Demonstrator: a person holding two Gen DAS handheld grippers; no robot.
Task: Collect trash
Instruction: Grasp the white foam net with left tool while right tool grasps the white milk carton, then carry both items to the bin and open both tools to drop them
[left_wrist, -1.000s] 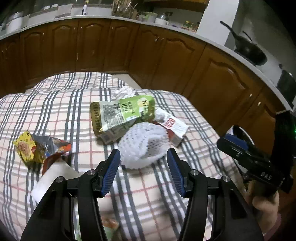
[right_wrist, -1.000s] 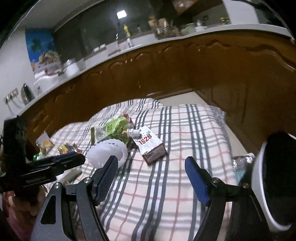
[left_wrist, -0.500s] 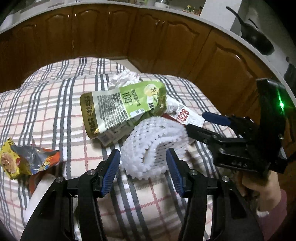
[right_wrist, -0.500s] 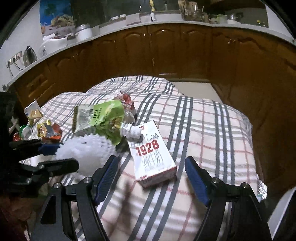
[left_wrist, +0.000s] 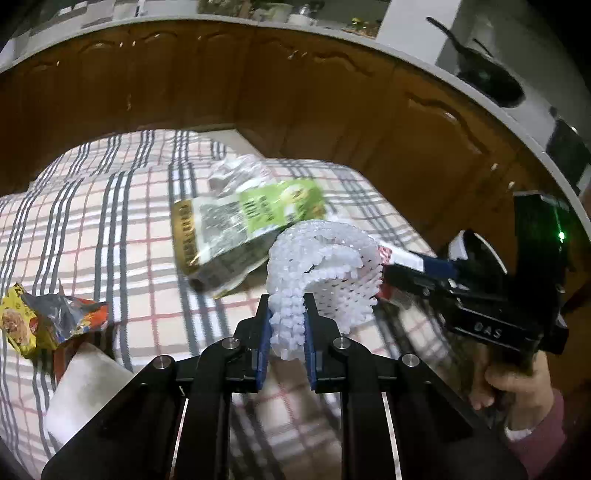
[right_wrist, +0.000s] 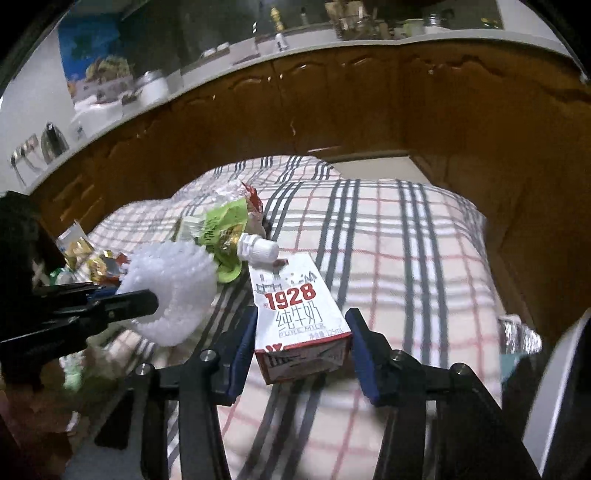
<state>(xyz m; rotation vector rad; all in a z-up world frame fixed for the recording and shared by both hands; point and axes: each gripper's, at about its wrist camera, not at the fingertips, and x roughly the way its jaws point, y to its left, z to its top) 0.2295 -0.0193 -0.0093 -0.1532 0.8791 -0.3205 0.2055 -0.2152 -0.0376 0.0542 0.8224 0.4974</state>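
Note:
On the plaid tablecloth (left_wrist: 110, 221) lies a pile of trash. My left gripper (left_wrist: 287, 301) is closing, and its blue pads pinch the near edge of a white foam net (left_wrist: 325, 266). The net bulges out past the fingertips. A green drink pouch (left_wrist: 258, 218) lies just behind it. A white "1928" milk carton (right_wrist: 295, 306) lies lengthwise between the fingers of my right gripper (right_wrist: 301, 314). Those jaws are closing too, and the pads meet the carton's two long sides. The left gripper (right_wrist: 122, 299) with the foam net (right_wrist: 173, 291) shows at the left of the right wrist view.
A yellow-red snack wrapper (left_wrist: 48, 321) and a white block (left_wrist: 85, 384) lie near the left. Crumpled clear plastic (left_wrist: 236, 170) sits behind the pouch. Brown kitchen cabinets (left_wrist: 295, 92) curve close around the table. A foil piece (right_wrist: 517, 332) lies off the right edge.
The left jaws have closed onto the foam net. The right gripper has come forward over the milk carton, and its jaws have narrowed around it.

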